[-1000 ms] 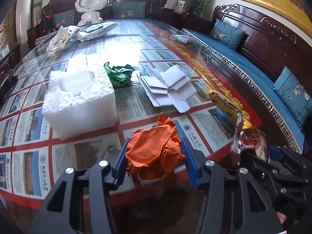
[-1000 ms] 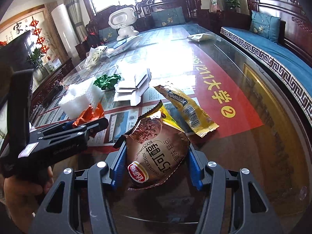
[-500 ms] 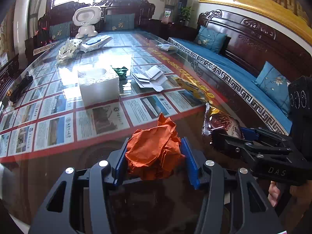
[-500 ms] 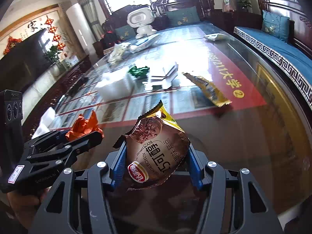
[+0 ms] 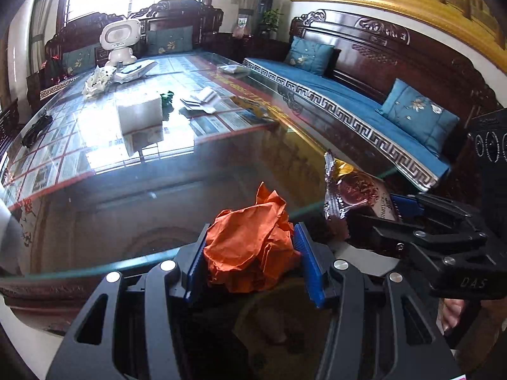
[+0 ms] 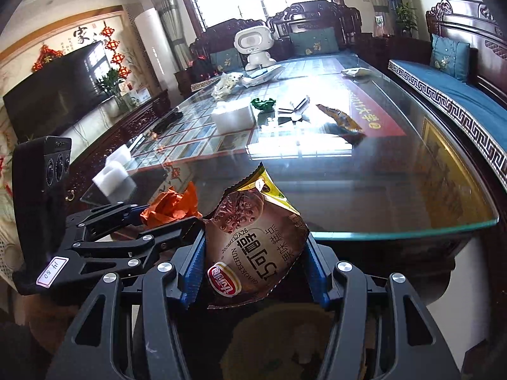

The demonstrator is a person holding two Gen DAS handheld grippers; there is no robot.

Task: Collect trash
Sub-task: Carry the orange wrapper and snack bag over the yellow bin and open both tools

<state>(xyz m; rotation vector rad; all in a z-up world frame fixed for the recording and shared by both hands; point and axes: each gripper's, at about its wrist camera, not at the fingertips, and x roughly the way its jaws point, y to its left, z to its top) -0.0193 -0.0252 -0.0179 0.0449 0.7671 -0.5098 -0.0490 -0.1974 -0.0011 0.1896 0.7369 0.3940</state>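
1. The left gripper [image 5: 252, 261] has its blue fingers [image 5: 194, 264] closed on a crumpled orange paper [image 5: 250, 247], held at the near edge of the glass-topped desk [image 5: 190, 164].
2. The right gripper [image 6: 253, 269] has its fingers [image 6: 195, 269] closed on a brown snack wrapper [image 6: 253, 240], its torn yellow top standing up above the near desk edge.
3. The lower ends of both pieces of trash are cut off behind the gripper frames; how far each reaches down between the fingers cannot be made out.
4. In the left wrist view the right gripper [image 5: 374, 218] sits just to the right, a fingertip of the holding hand [image 5: 450, 313] showing below it.
5. Below the grippers in the right wrist view lies a dim, round yellowish shape [image 6: 282, 342]; what it is cannot be told.
6. Farther off on the desk remain a white foam block [image 6: 233, 117], a green crumpled scrap [image 6: 263, 104], folded white papers [image 6: 294, 107] and a yellow wrapper [image 6: 340, 118], small and partly washed out by window glare.
7. Two small foam pieces [image 6: 114, 171] sit at the left desk edge.
8. The near stretch of glass between the grippers and that trash is bare.
9. A blue-cushioned bench [image 5: 348, 101] runs close along the right side of the desk; a television [image 6: 60, 95] stands beyond the left side.
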